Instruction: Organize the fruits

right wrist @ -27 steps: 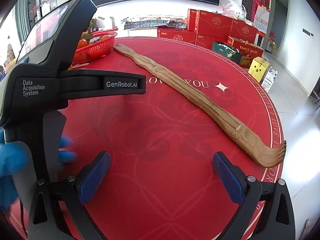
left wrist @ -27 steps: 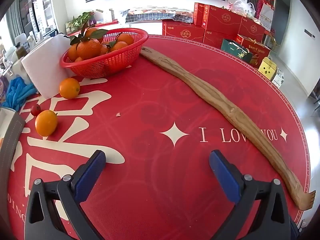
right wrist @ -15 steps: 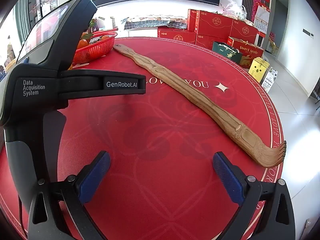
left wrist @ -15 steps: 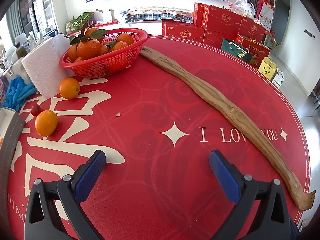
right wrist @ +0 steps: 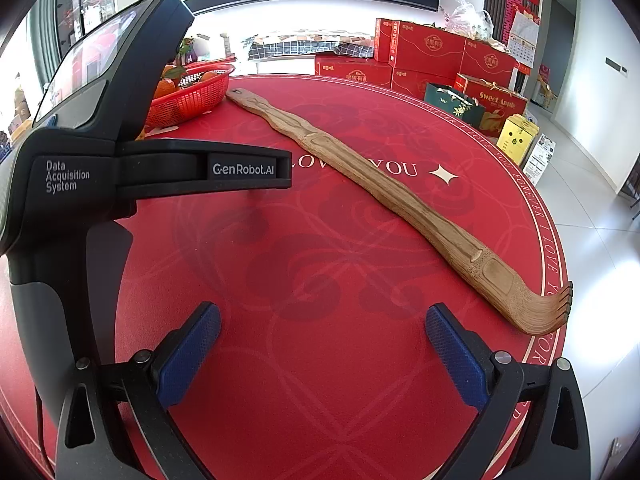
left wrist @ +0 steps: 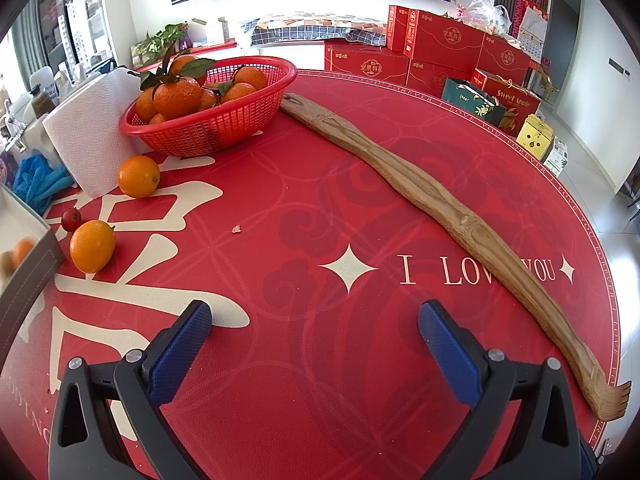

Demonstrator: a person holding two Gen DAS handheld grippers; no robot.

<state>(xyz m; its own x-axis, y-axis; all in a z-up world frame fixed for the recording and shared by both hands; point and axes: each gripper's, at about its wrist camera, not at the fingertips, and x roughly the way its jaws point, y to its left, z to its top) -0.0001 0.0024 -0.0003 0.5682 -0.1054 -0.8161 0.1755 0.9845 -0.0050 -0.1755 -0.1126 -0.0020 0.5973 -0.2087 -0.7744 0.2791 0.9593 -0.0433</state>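
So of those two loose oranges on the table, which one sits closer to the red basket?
The upper orange, beside the white paper roll, just below the red basket. The other orange lies farther away, next to a small red fruit.

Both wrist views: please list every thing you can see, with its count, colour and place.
basket: one, red, far left of table, holds oranges with leaves
loose oranges: two, orange, on the table before the basket
small fruit: one, dark red, beside the nearer orange
back scratcher: one, brown wood, lying diagonally
paper towel roll: one, white, left of basket
gift boxes: several, red, beyond the table
table: one, red cover
left gripper: open, empty
right gripper: open, empty
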